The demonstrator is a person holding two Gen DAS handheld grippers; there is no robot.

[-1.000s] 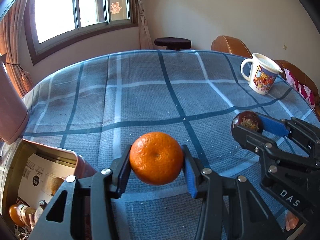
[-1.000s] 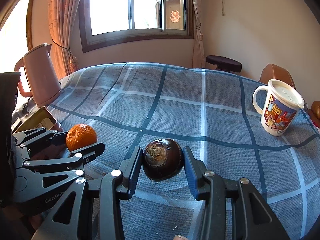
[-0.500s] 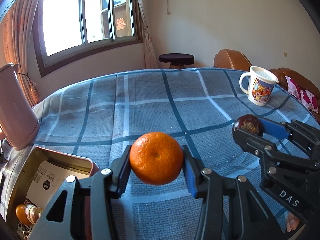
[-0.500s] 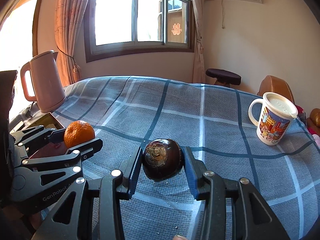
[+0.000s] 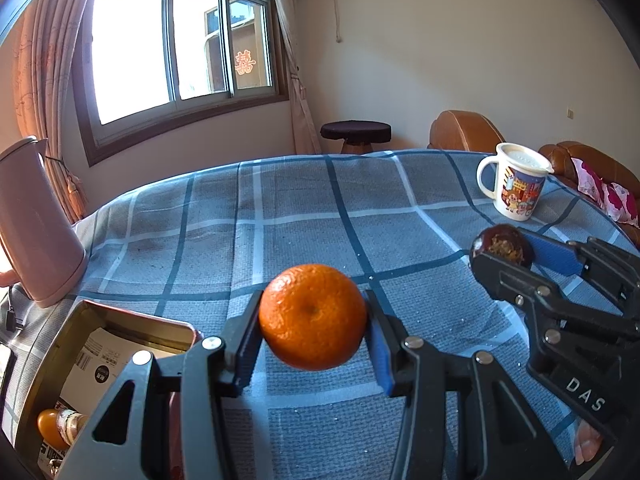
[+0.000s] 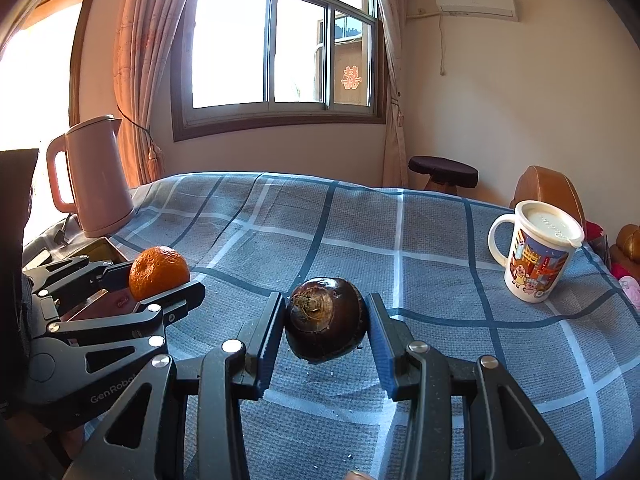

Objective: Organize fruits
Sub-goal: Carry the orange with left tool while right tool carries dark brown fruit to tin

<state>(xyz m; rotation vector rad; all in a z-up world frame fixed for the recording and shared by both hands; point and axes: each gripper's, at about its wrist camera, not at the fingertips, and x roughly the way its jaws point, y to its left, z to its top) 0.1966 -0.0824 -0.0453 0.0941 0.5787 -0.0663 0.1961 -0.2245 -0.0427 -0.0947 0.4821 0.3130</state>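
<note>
Left hand-held gripper (image 5: 314, 340): blue ribbed pads closed on a round, dimpled mandarin (image 5: 313, 317), held clear above the worktop (image 5: 288, 216) with its woven blue plaid cloth. Right hand-held gripper (image 6: 326, 334): clamped on a glossy dark-brown water chestnut (image 6: 326, 323), papery tuft on top, likewise off the cloth. Nearby: open metal tin (image 5: 132, 320) at lower left, smooth pink kettle (image 6: 94, 178), lidded cartoon-printed mug (image 6: 538, 256).

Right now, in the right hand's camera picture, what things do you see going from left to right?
Pink kettle → orange held by the left gripper → dark round fruit held by the right gripper → stool → cartoon mug.
</note>
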